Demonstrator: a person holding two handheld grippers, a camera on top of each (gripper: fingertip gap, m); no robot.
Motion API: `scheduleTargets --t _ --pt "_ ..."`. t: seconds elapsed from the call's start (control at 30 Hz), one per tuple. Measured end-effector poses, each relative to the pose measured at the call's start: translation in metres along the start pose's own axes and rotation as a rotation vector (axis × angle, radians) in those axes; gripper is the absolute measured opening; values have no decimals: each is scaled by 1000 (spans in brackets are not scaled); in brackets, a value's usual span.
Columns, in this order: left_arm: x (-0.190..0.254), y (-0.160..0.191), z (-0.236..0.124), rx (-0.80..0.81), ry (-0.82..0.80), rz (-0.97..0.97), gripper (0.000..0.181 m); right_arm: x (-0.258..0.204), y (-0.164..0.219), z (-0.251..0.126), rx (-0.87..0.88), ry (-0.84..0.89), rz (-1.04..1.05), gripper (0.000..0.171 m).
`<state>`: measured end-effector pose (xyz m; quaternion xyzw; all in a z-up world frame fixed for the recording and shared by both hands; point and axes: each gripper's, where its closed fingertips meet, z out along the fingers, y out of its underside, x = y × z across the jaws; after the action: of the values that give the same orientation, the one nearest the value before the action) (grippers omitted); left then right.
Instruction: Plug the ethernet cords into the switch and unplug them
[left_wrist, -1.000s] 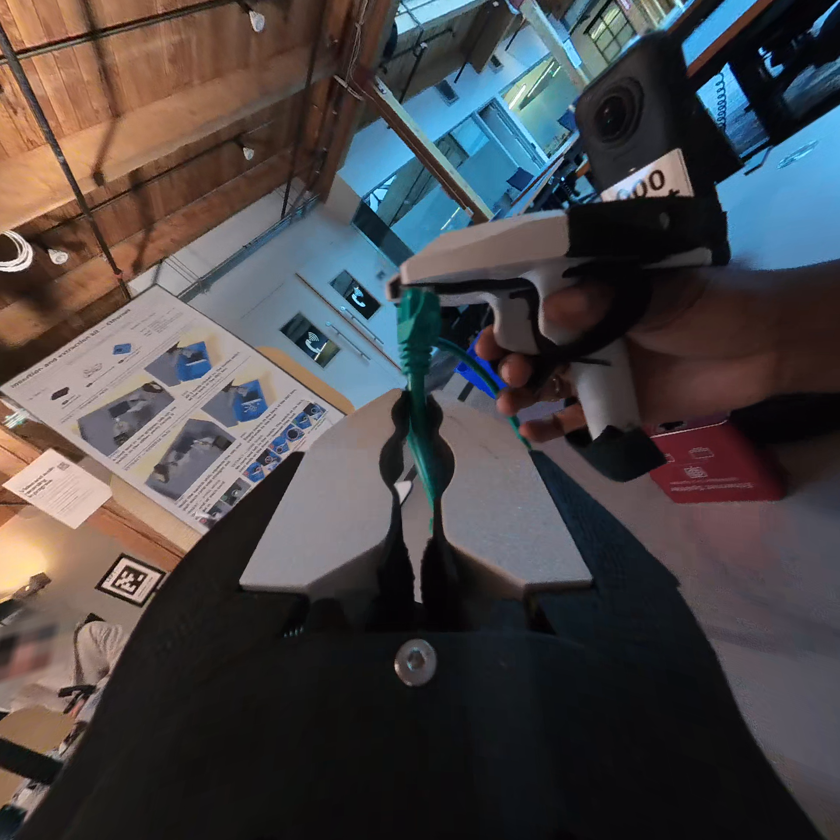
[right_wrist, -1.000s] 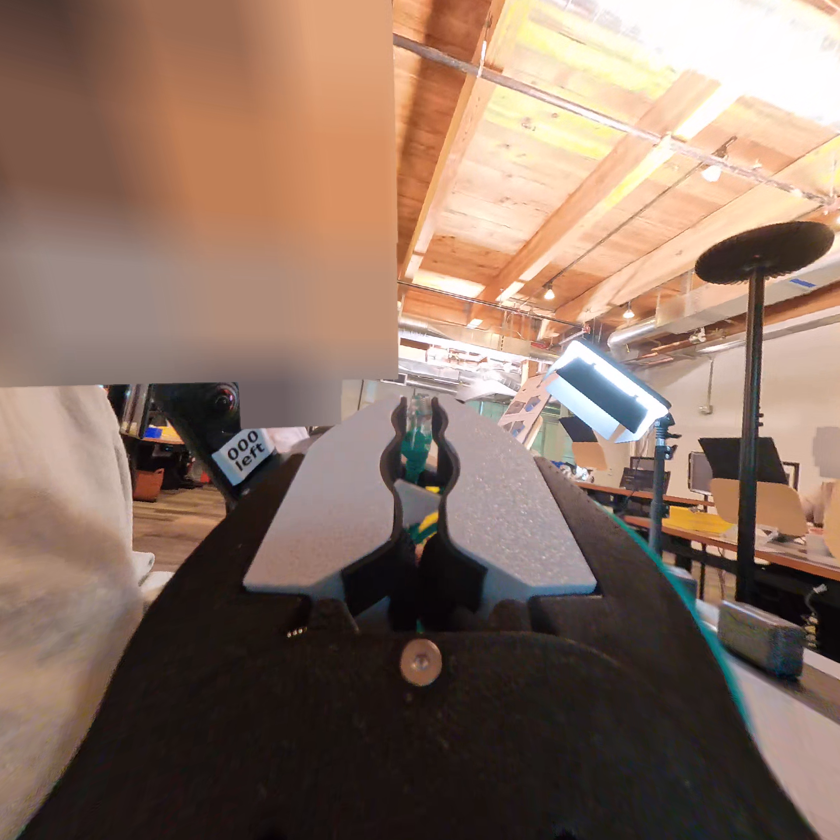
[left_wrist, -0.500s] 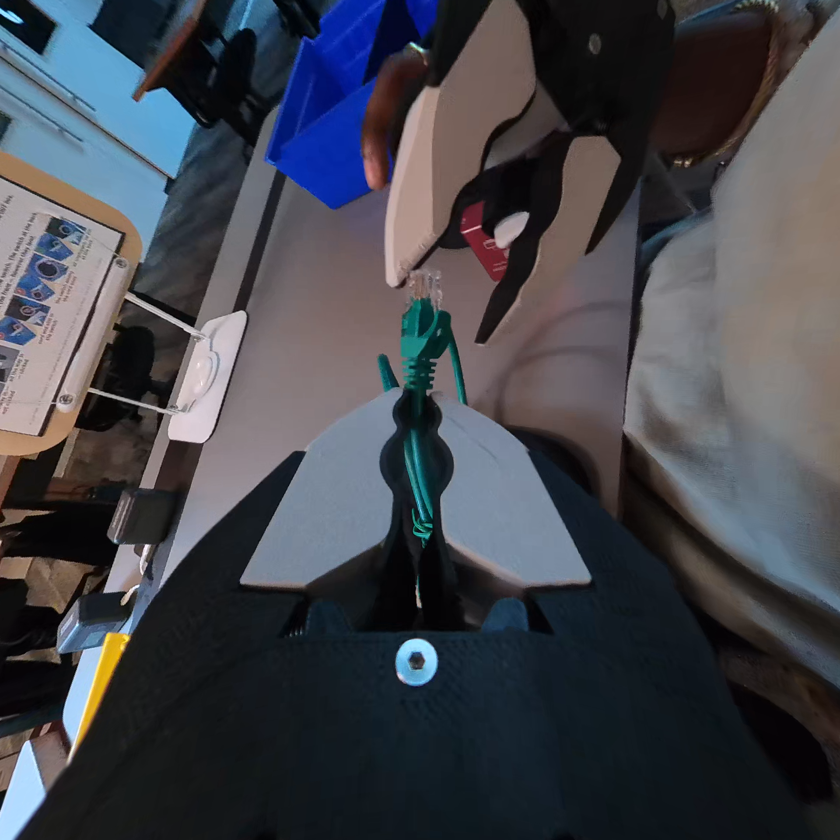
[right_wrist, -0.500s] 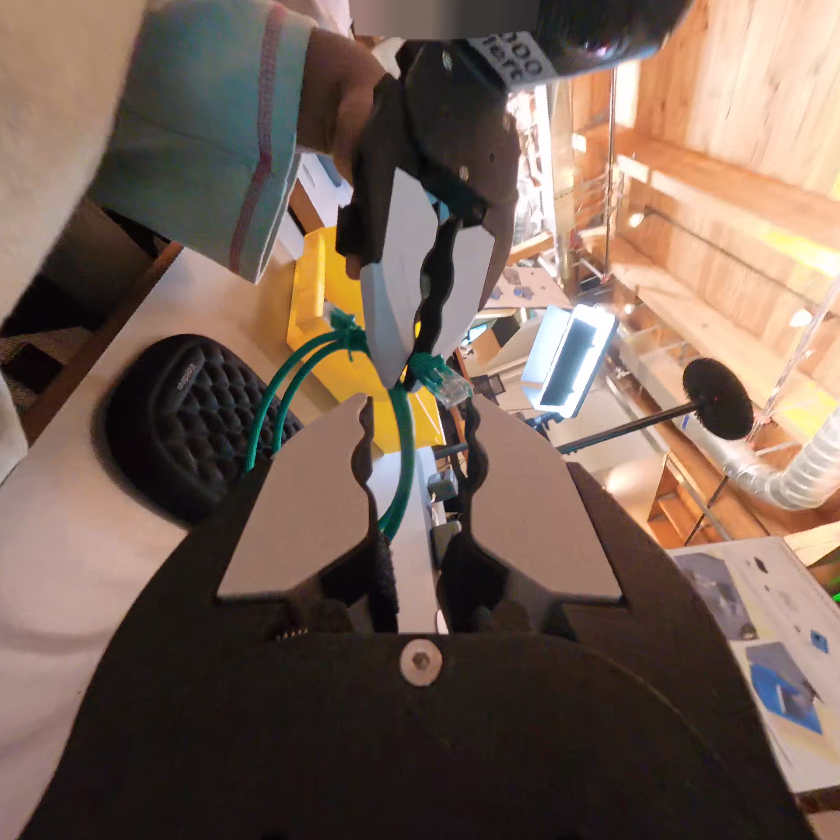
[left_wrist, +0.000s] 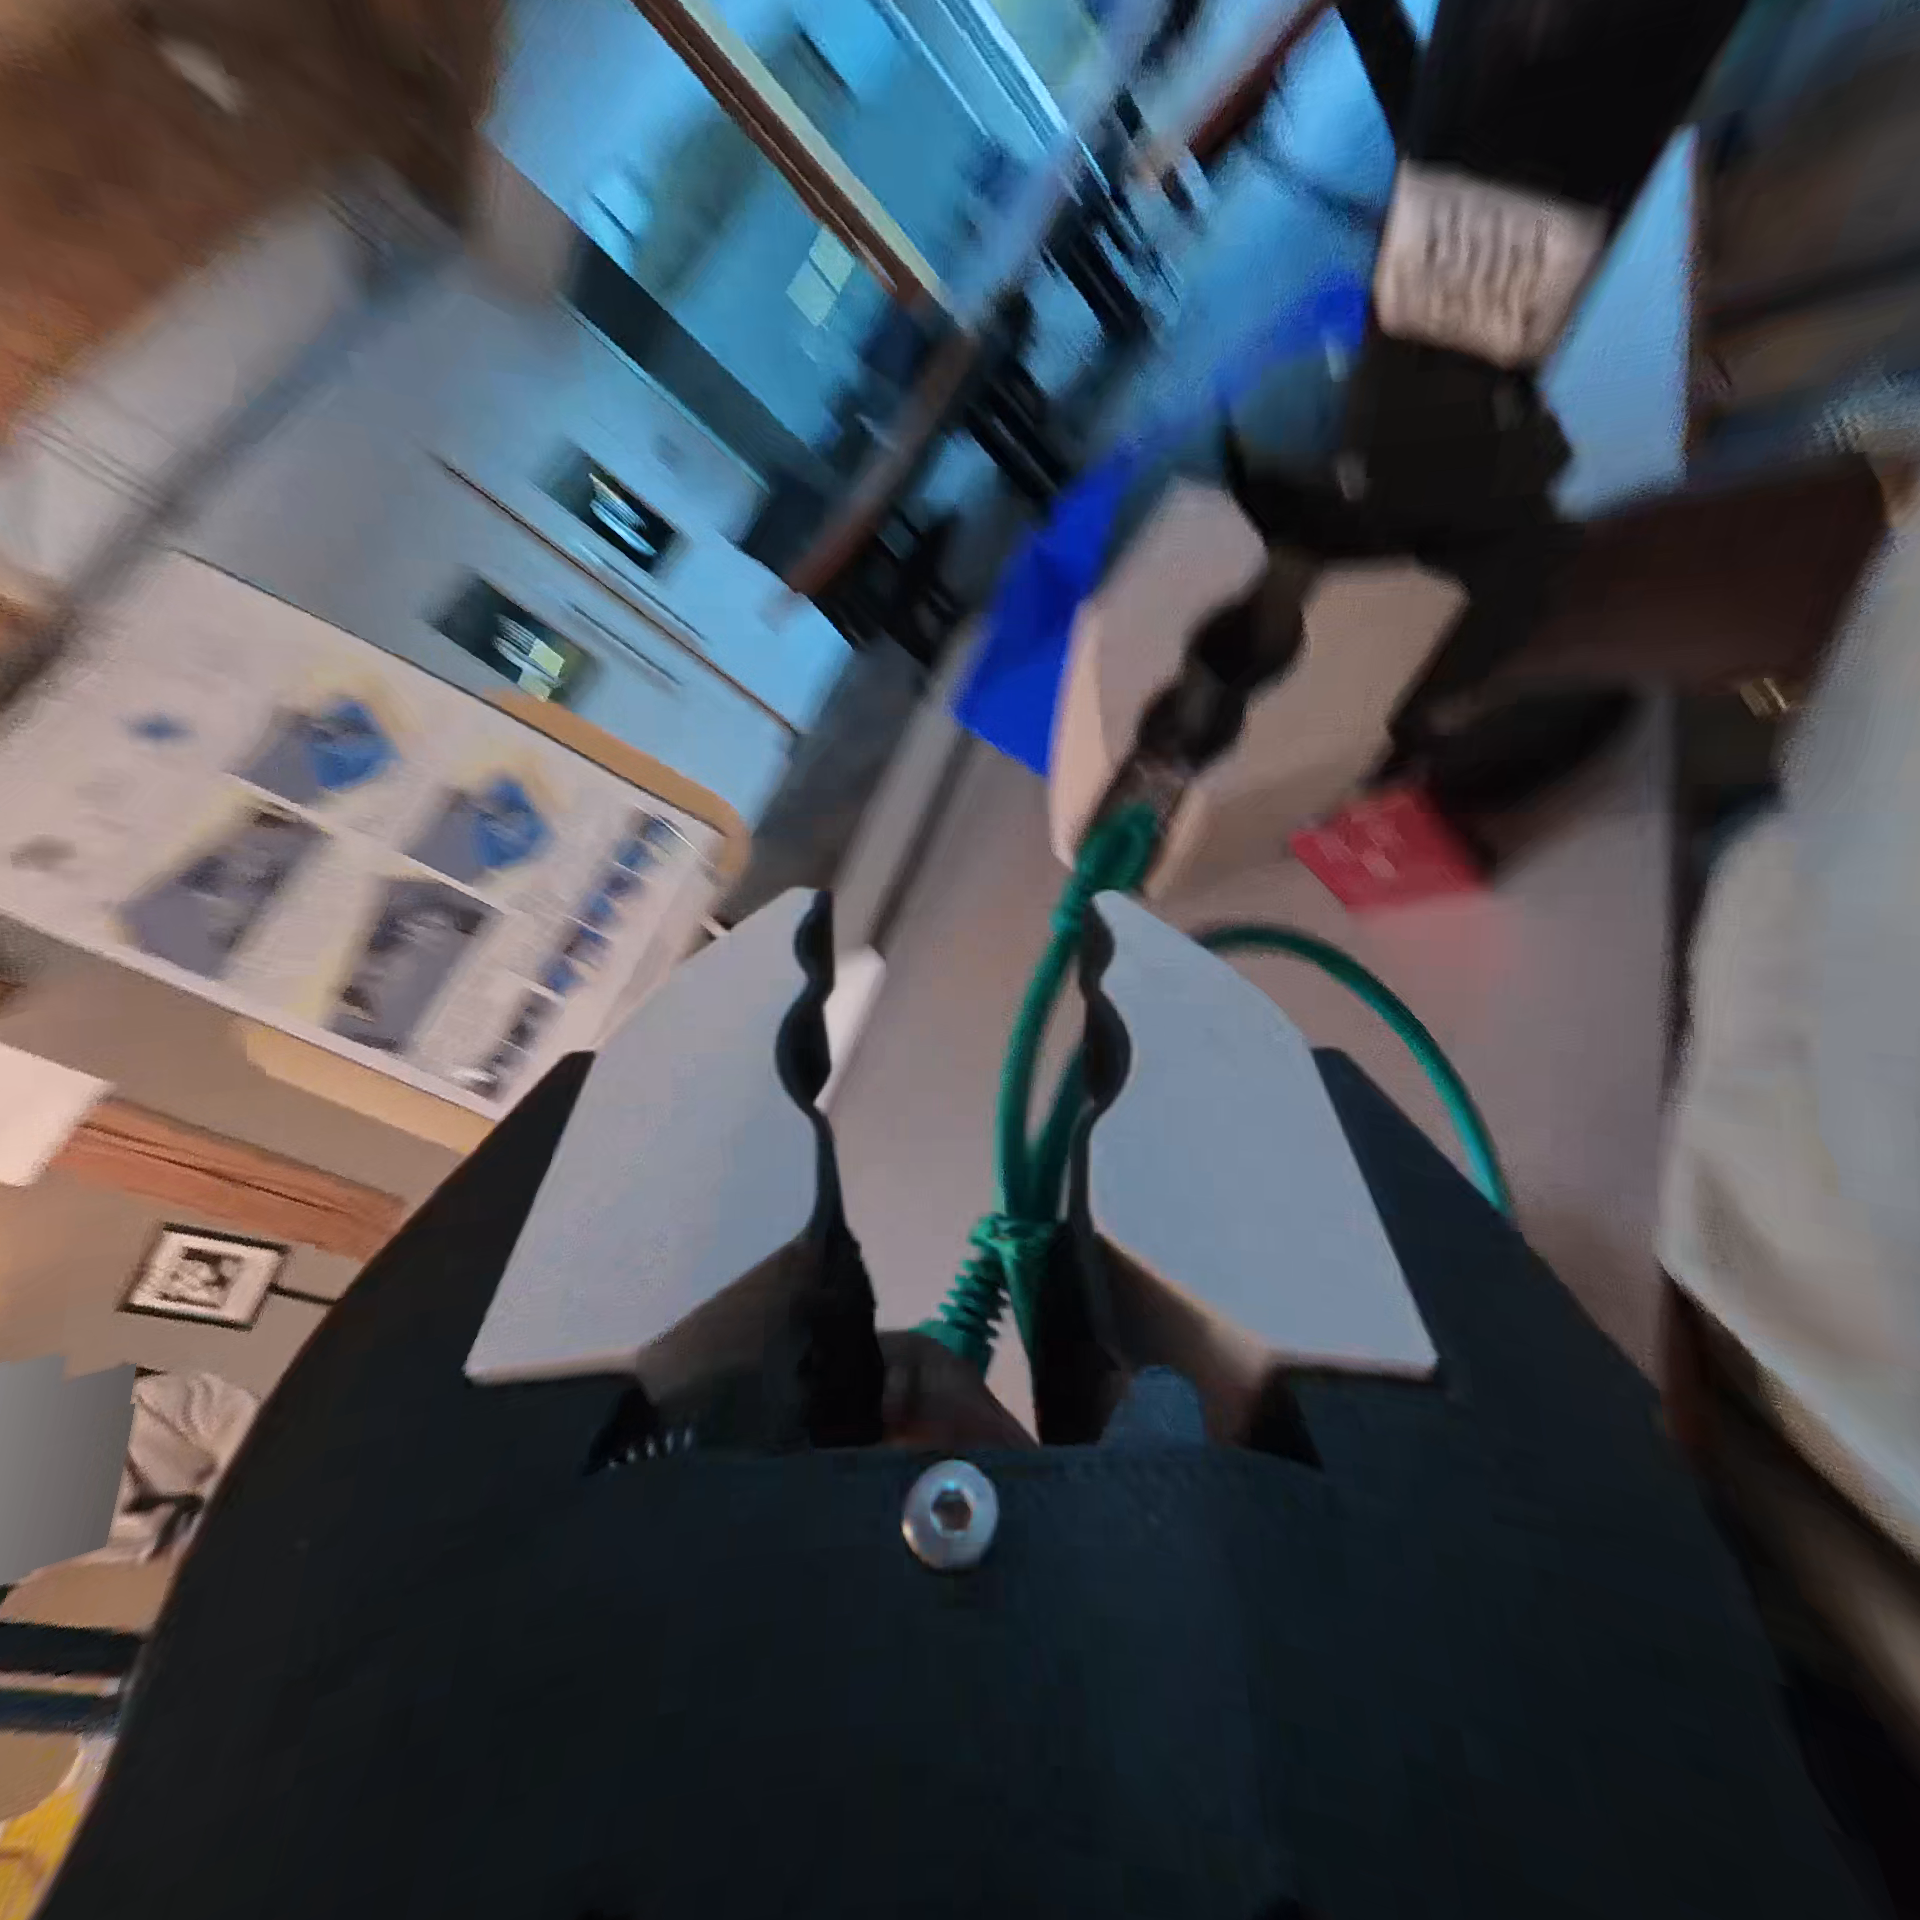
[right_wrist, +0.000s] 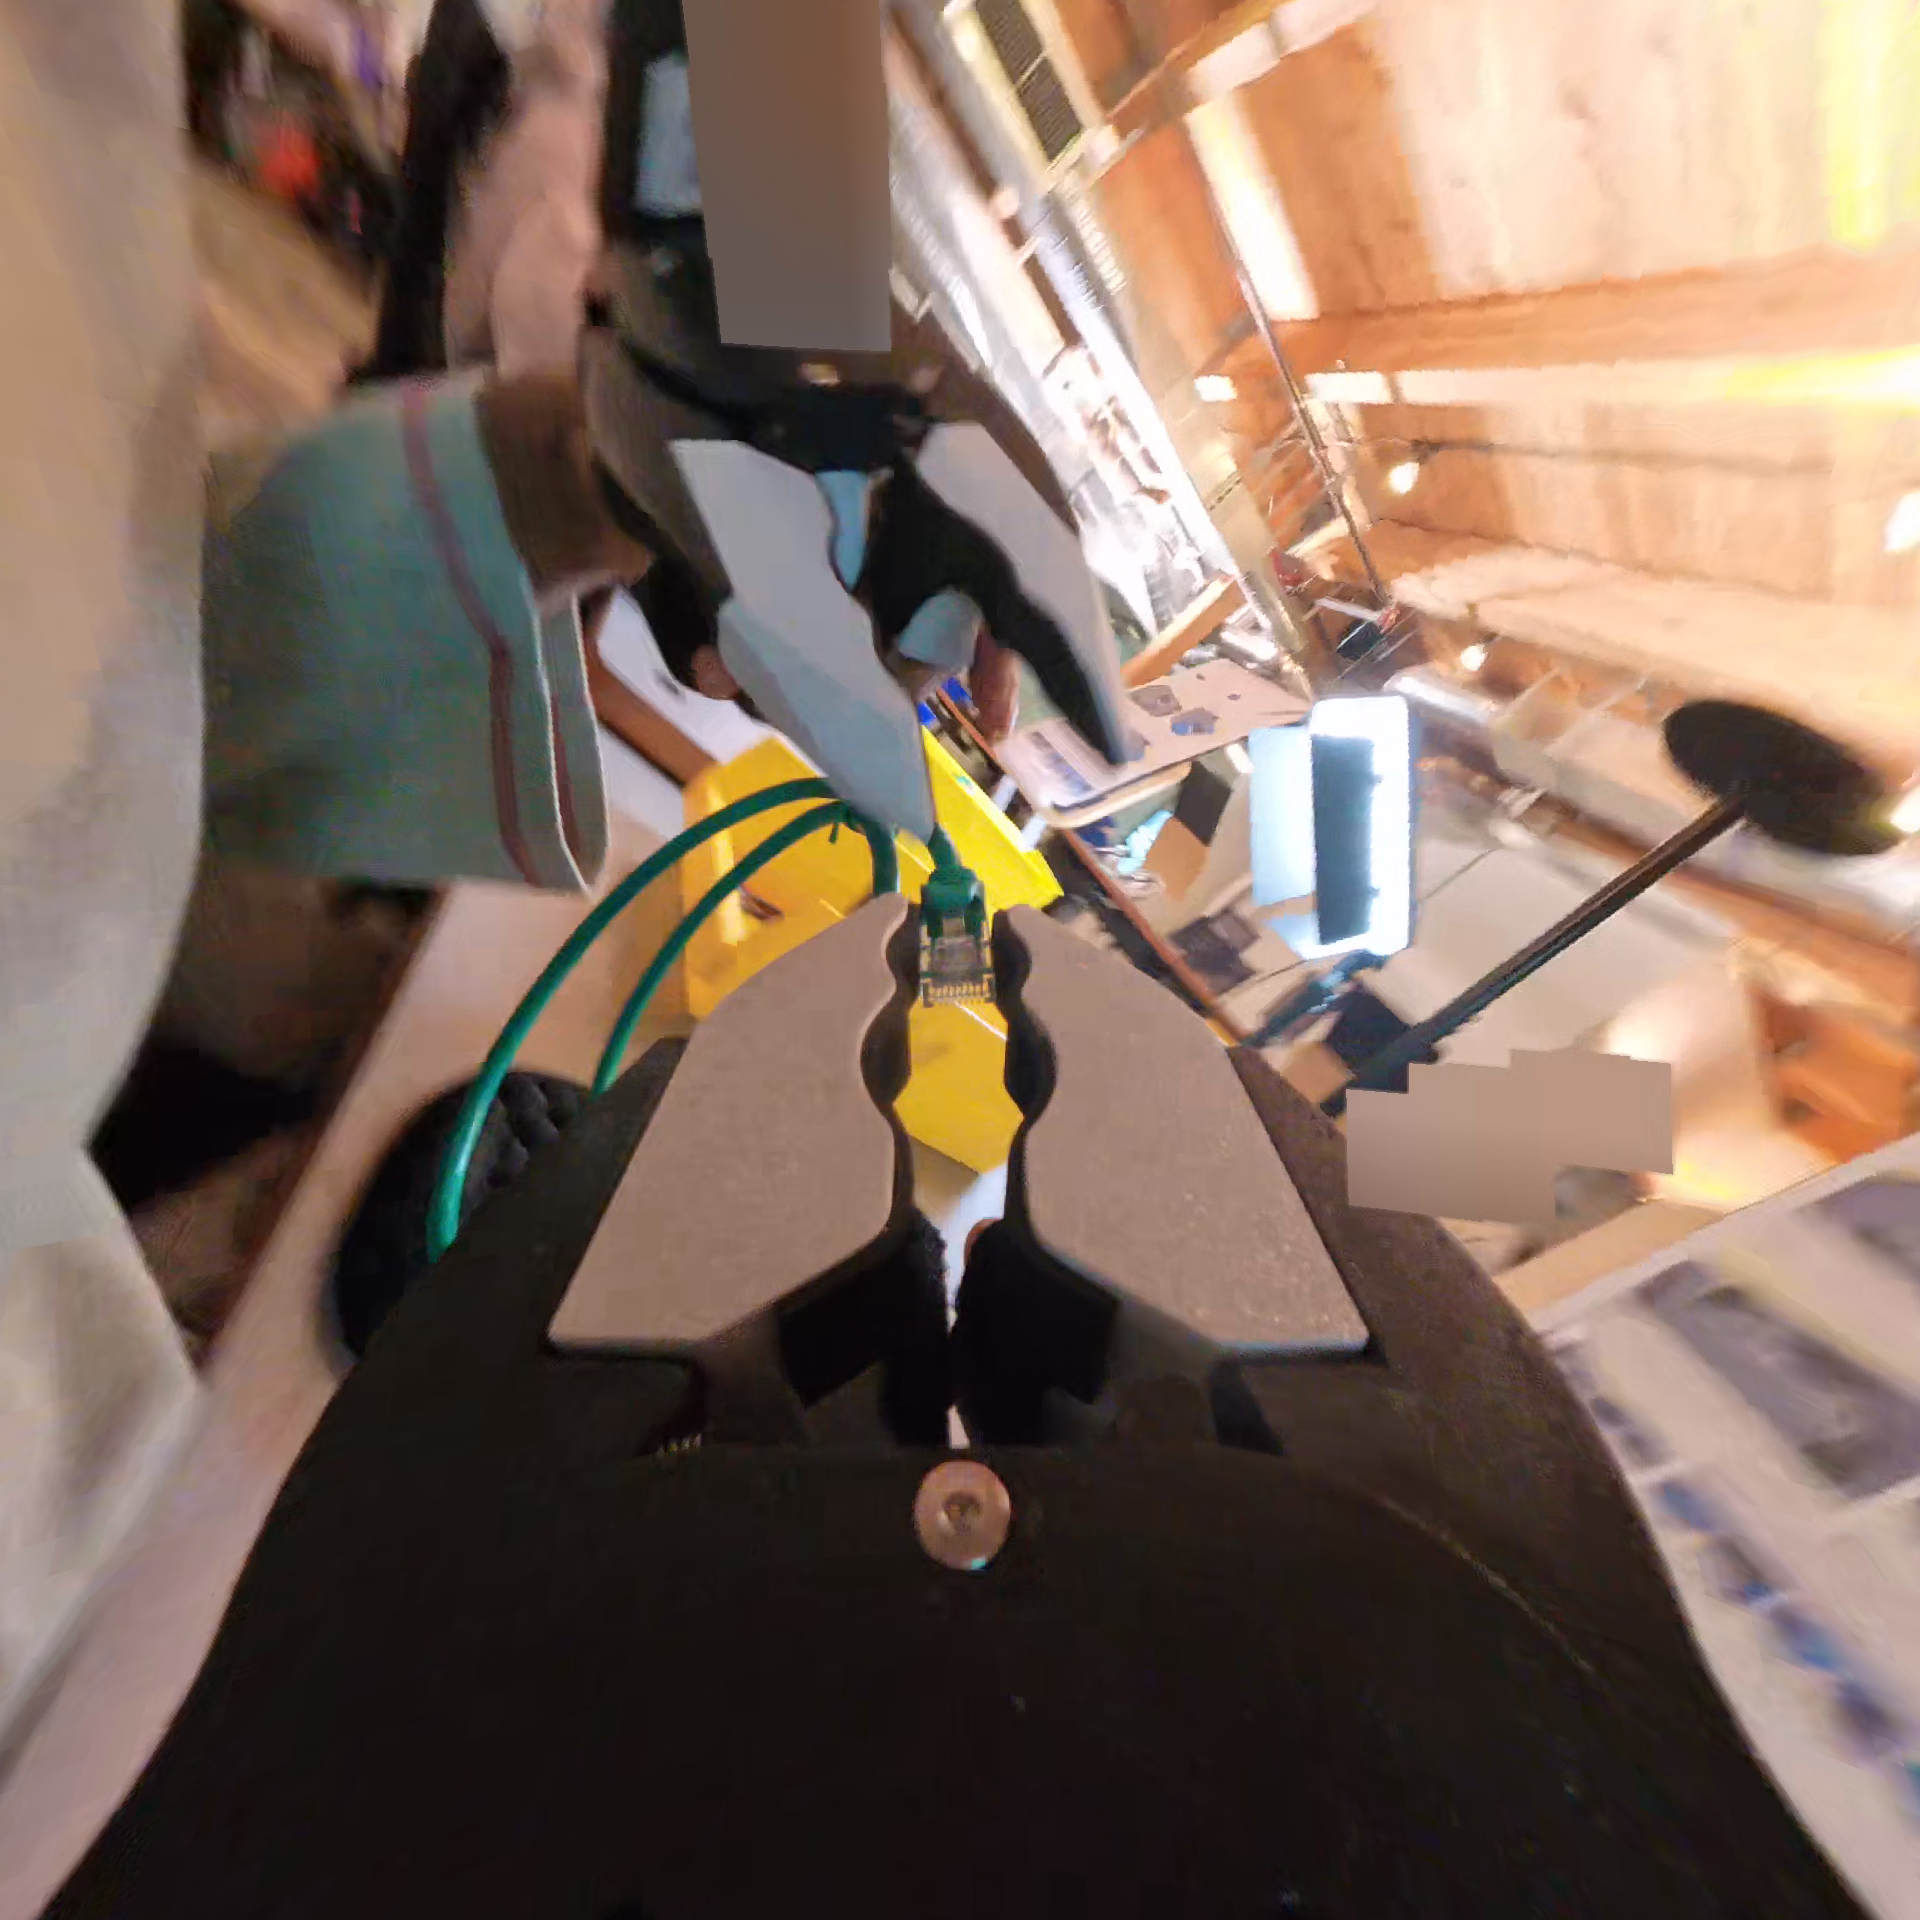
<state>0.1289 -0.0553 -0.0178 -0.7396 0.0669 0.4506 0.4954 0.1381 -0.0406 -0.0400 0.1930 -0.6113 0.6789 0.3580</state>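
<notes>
Wooden ceiling beams and a pale tabletop (right_wrist: 343, 1039) are seen, heavily blurred. At twelve o'clock in the right wrist view, the green ethernet cord (right_wrist: 582, 956) has its clear plug (right_wrist: 954, 961) between the narrowly parted jaws of the right gripper (right_wrist: 951, 925); contact cannot be told. The left gripper (left_wrist: 951, 920) is spread wide, with the cord's coil lying loose against its right finger.

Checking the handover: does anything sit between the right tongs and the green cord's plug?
Nothing visible does. The plug sits right between the tips of the right tongs; its green cord runs away toward the left tongs.
</notes>
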Motion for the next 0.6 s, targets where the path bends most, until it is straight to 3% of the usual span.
scheduleTargets --t 0.1,0.2,0.27,0.37,0.6 --pt "-6 -19 -2 161 -10 -55 65 6 11 -3 59 -13 260 13" --pt "17 1 14 87 106 10 66 7 23 -7 77 -27 367 13" --pt "10 22 24 -7 46 65 64 -1 27 -10 67 -86 386 13" --pt "27 28 30 43 189 -56 41 -6 30 -14 63 -112 347 13" --pt "50 27 39 196 380 -236 21 -9 30 -17 98 -137 376 13"
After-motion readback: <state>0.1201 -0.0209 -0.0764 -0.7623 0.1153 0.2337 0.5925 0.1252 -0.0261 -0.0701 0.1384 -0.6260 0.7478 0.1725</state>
